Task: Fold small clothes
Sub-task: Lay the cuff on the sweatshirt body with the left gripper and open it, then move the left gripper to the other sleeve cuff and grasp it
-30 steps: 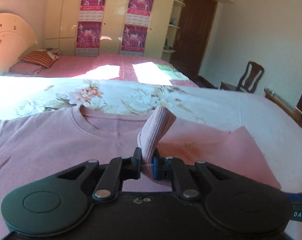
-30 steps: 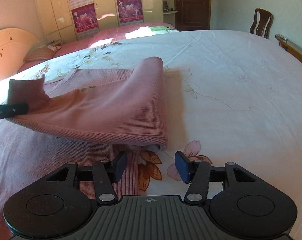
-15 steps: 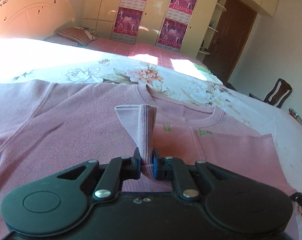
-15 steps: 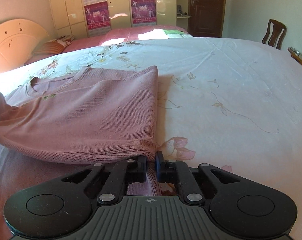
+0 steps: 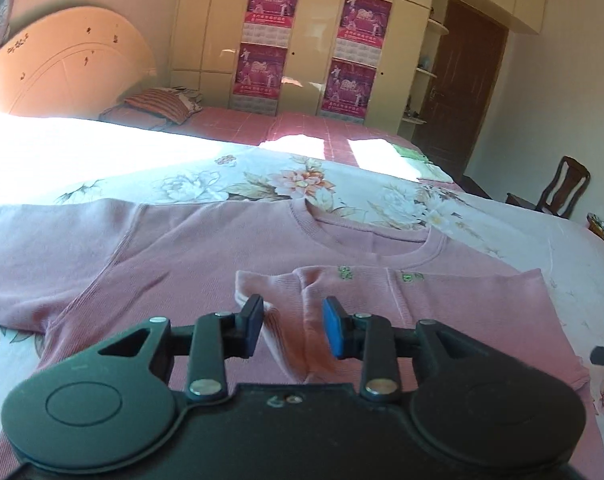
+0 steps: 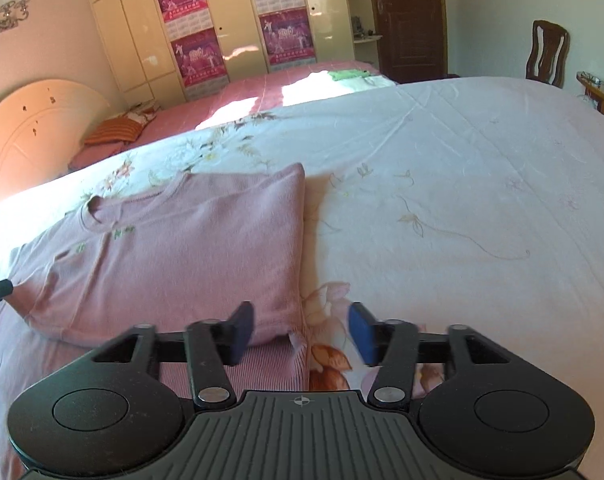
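Pink sweater [image 5: 206,264] lies flat on the floral bed [image 6: 442,168] with one side folded over, and both the left hand-held gripper [image 5: 290,326] and right hand-held gripper [image 6: 302,332] are spread wide, gripping nothing.

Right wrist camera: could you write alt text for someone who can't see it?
An open black two-finger gripper with blue pads hovers over the corner of a pink knit sweater, one side folded over its body, on a white floral bedsheet. Behind are a second bed with a pink cover, cream wardrobes with magenta posters, and a wooden chair.
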Demonstrator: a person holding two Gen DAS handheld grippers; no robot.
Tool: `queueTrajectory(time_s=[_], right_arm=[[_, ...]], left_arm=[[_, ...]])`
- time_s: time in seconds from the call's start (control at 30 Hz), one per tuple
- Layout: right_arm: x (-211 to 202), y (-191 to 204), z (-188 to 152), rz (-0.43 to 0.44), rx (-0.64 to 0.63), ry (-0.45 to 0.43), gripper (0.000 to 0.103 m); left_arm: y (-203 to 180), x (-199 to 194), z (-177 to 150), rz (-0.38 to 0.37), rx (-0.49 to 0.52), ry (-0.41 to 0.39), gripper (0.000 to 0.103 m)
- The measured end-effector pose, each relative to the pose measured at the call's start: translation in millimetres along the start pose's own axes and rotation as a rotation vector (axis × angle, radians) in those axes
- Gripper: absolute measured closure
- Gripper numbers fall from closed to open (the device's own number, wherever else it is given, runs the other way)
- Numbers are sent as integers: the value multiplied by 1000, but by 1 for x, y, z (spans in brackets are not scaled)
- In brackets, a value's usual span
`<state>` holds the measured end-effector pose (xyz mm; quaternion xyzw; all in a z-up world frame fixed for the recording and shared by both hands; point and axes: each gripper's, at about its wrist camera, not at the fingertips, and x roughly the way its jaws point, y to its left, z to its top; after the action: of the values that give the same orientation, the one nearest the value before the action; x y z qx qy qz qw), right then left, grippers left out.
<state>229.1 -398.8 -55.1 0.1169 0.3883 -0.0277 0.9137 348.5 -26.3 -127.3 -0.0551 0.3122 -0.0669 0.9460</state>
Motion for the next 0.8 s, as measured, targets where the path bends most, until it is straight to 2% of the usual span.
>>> queueTrajectory(time_s=[0.07, 0.13, 0.2, 0.23, 0.3, 0.37, 0.4, 0.43, 0.5, 0.53, 0.57, 0.6, 0.63, 0.7, 0.8], right_arm=[[22, 1, 14, 2, 0, 14, 46], [42, 0, 27, 12, 27, 27, 53], [62, -2, 41, 21, 55, 27, 56], [70, -2, 48, 16, 59, 27, 56], [87, -2, 60, 20, 68, 28, 57], [104, -5, 71, 21, 90, 40, 58], [113, -9, 76, 17, 107, 46, 64], [119, -12, 79, 23, 123, 55, 80], [127, -14, 81, 23, 136, 75, 90], [126, -11, 81, 14, 104, 75, 91], [125, -9, 80, -5, 60, 67, 92], [124, -8, 79, -51, 19, 52, 96], [124, -13, 77, -89, 17, 43, 96], [124, -20, 77, -78, 63, 48, 96], [113, -7, 80, -83, 14, 37, 96]], left_arm=[[-9, 4, 6, -11, 1, -19, 71], [-15, 2, 10, -23, -9, -61, 71], [-20, -3, 11, -16, 8, -101, 71], [-22, -4, 11, -17, 17, -114, 68], [-24, 5, 10, -16, 45, -81, 59], [-20, 24, 6, 5, 44, -18, 59], [-18, 33, 4, 12, 47, 15, 60], [-16, 43, 2, 23, 48, 50, 62], [-7, 61, -5, 40, 46, 108, 62], [-4, 68, -7, 45, 40, 134, 64], [2, 71, -10, 46, 23, 128, 61], [3, 72, -12, 51, 28, 116, 60], [2, 72, -12, 57, 49, 118, 60], [-1, 70, -9, 62, 53, 131, 61], [1, 60, -3, 52, 11, 141, 59]])
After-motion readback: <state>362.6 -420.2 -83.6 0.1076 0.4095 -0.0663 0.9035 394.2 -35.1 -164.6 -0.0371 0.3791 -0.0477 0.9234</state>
